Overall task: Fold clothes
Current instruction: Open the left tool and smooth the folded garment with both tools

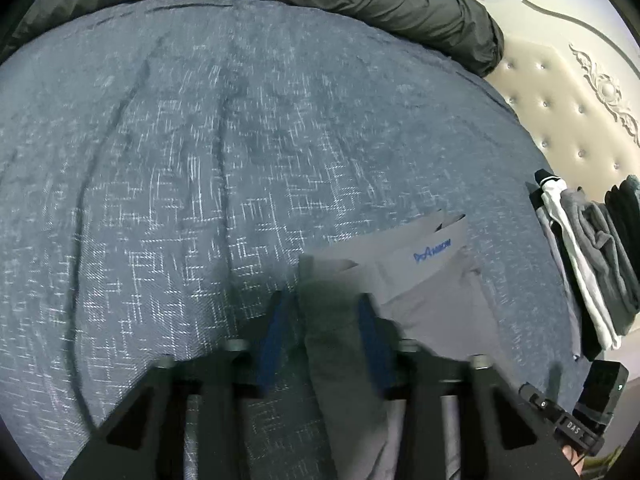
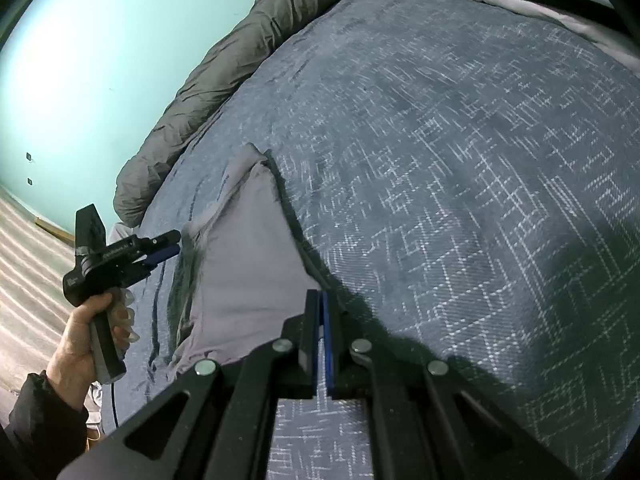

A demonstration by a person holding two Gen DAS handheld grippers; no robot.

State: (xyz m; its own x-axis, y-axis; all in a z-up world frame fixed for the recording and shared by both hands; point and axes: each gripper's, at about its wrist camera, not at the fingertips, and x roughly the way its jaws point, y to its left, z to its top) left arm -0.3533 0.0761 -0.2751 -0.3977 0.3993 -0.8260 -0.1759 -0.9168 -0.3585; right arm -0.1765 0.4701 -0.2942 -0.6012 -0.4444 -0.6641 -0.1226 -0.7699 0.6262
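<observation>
Lying on the blue bedspread [image 2: 460,160], the grey garment [image 2: 248,264] had one edge pinched in the narrow left hand-held gripper [image 1: 326,324]; the right hand-held gripper [image 2: 319,312], fully closed, clamped a corner. Thin fabric could slip out, spoiling the fold.

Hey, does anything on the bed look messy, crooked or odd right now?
Only the grey garment: it lies half folded, its far corner bunched up and its left edge rumpled beside the left tool. The folded stack by the headboard looks tidy.
</observation>
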